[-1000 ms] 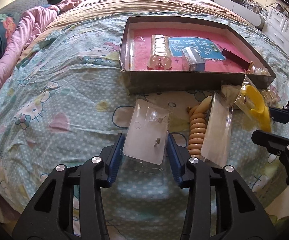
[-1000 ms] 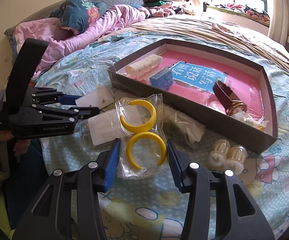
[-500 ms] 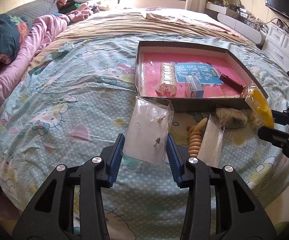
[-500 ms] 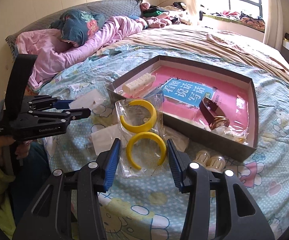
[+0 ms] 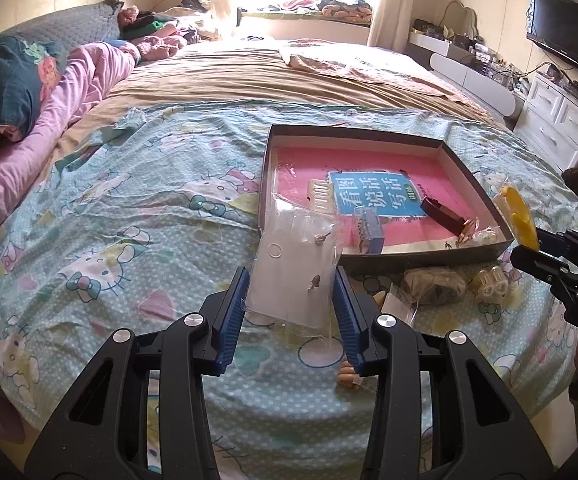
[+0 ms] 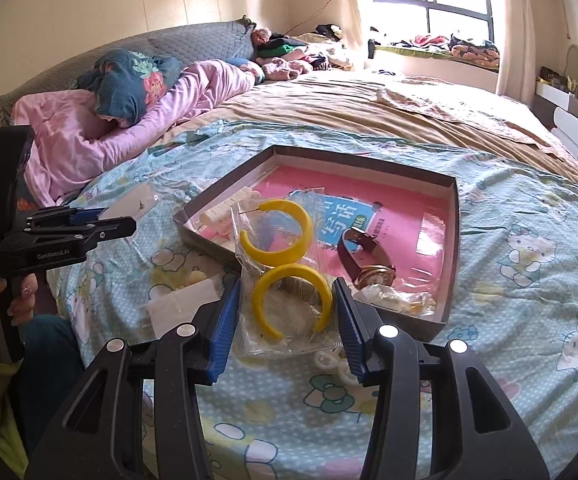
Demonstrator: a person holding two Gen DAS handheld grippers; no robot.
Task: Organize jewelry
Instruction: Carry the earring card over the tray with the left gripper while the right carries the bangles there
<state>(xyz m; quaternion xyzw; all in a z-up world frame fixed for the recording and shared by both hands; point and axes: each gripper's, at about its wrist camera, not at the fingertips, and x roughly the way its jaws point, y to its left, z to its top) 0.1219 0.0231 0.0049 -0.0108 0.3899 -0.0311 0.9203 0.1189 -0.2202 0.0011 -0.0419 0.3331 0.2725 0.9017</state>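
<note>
The left claw (image 5: 293, 304) grips a clear flat packet of small earrings (image 5: 295, 276) by its near edge, holding it above the bedspread (image 5: 137, 216) just short of the near left corner of the shallow tray (image 5: 485, 254). The right claw (image 6: 286, 312) is clenched on a clear bag of yellow hoop earrings (image 6: 279, 268), raised in front of the tray's near wall.

Both packets look very light and floppy; the film is slick and crinkles, so a pinch on one edge lets the rest droop and swing. The card backing inside the left packet gives it some stiffness. The hoops look like rigid plastic, best held through the bag at its lower half, as it is gripped here.

Inside the tray lie a brown-strap watch (image 6: 365, 260), a blue box (image 5: 369, 230) and a cream comb-like piece (image 5: 321, 194). Loose items remain on the bed near the tray: a dark bundle in a bag (image 5: 435, 282) and two small clear jars (image 5: 491, 280).
</note>
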